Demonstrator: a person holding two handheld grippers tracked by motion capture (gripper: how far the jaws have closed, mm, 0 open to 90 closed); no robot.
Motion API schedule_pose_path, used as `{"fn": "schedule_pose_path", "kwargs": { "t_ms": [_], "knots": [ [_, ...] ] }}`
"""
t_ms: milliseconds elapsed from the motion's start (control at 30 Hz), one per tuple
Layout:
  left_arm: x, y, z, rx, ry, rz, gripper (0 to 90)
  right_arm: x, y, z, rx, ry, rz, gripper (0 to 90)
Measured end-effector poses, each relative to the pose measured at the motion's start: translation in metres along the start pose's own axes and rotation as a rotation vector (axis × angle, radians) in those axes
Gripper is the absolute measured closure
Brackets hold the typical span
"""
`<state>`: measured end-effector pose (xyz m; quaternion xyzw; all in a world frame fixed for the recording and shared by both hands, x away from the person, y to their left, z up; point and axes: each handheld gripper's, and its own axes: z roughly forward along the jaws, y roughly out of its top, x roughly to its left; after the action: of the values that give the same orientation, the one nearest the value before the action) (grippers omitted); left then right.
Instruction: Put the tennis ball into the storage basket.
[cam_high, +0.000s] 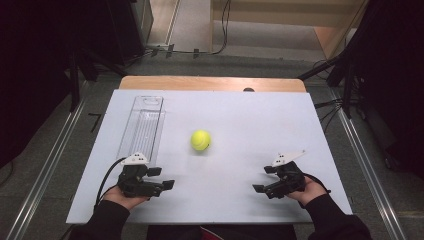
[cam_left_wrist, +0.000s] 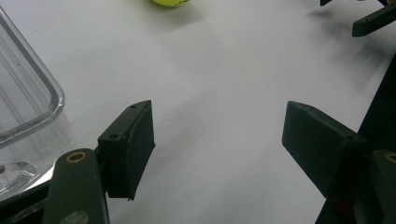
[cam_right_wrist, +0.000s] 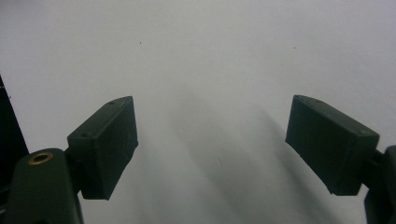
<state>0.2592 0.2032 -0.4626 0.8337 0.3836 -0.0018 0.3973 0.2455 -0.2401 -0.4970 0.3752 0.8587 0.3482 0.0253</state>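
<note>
Tennis ball (cam_high: 200, 140) sits round between both claws.

ball: yellow-green fuzzy tennis ball (cam_high: 200, 140), resting free on the white table
place: mid-table, right of the clear plastic tray (cam_high: 142, 127), apart

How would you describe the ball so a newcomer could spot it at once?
Start at the white table top. Near its middle, right of the long clear plastic tray, lies the tennis ball. It is the only round, yellow-green thing there.
</note>
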Motion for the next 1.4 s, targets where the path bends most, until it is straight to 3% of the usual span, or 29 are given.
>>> {"fn": "schedule_pose_path", "kwargs": {
  "t_ms": [233,400,800,1400],
  "knots": [
    [0.0012,0.0007,-0.0001,0.002,-0.005,-0.013,26.1,0.001,-0.001,-0.0014,0.0,-0.004,0.001,14.8],
    [0.0019,0.0019,0.0,0.008,-0.002,0.002,21.3,-0.0003,-0.0023,-0.0029,0.0,-0.006,0.002,14.8],
    [-0.0006,0.0029,0.0001,-0.014,0.03,0.029,21.2,-0.0007,-0.0033,-0.004,-0.005,-0.003,-0.002,14.8],
    [0.0009,0.0051,0.0009,-0.023,0.029,0.031,21.2,0.0009,-0.0042,-0.0027,0.005,0.006,-0.003,14.8]
  ]
}}
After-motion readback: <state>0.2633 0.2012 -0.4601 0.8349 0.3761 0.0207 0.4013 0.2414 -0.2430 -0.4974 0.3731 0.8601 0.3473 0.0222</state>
